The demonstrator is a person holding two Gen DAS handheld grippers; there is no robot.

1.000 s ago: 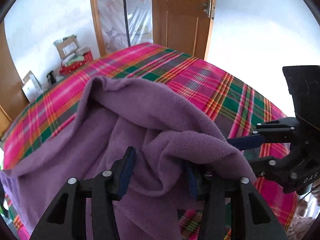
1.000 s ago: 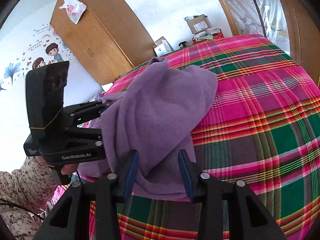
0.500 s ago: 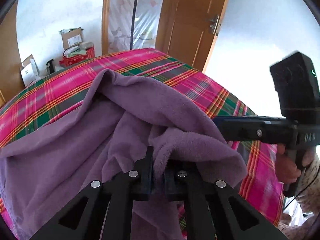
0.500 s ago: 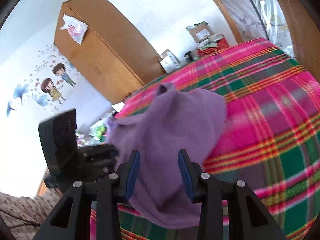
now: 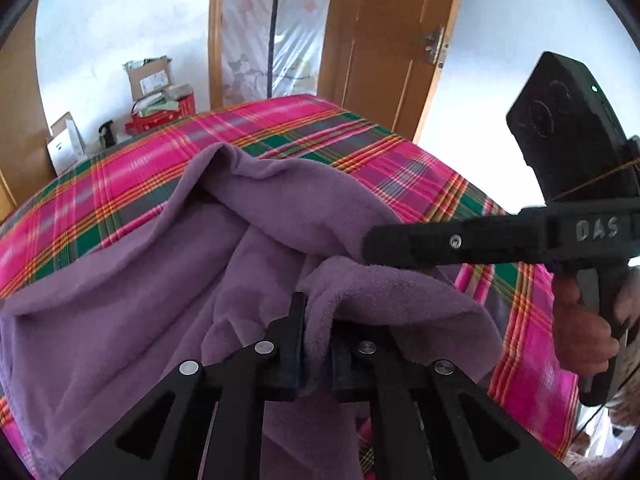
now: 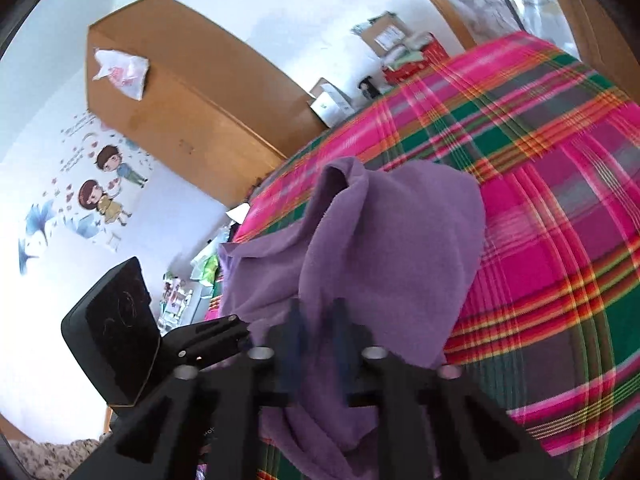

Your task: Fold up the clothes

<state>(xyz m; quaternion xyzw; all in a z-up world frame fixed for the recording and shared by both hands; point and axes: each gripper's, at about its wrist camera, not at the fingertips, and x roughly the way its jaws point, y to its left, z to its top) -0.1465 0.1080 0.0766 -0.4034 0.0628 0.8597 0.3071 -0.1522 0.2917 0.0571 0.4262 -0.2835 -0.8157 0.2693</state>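
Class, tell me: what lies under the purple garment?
The plaid bedcover shows around the purple garment and runs beneath it. Whatever else lies under the raised folds is covered and cannot be seen.

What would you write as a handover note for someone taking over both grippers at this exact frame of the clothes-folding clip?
Left gripper: shut on a bunched edge of the purple garment.
Right gripper: shut on another part of the same garment, close beside the left one; that view is motion-blurred.
The garment lies rumpled on the plaid bedspread, partly lifted near the grippers, with one loose fold thrown over itself.
Done: both grips taken. No neat fold shows yet.
Left: probably draw the two held points apart to flatten the cloth, lay it down, then fold it.
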